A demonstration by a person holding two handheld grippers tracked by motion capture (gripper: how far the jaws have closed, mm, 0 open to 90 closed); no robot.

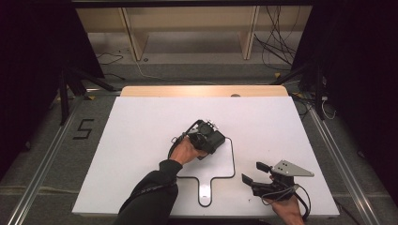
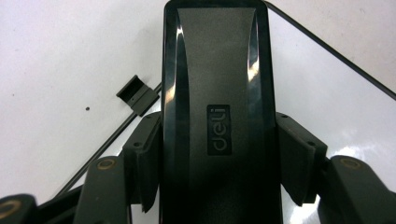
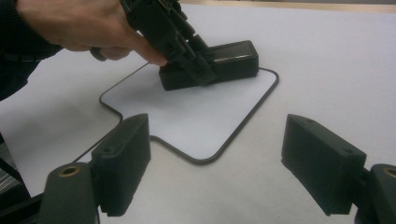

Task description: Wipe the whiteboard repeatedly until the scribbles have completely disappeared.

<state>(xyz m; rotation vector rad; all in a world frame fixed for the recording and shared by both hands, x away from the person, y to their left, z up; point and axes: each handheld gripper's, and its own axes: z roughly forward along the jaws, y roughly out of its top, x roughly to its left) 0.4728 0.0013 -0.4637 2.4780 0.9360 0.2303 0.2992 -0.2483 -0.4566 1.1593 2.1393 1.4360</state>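
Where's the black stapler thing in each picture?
High view: the black stapler sits mid-table, clamped by the left gripper.
Left gripper view: it fills the middle, between the jaws.
Right gripper view: upper middle.
Shared landmark: the white paddle-shaped board beneath it.

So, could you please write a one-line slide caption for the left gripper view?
Left gripper shut on a black Deli stapler above the black-edged white board.

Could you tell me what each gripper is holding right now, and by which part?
The left gripper clamps a black Deli stapler across its two long sides. The right gripper is open and holds nothing.
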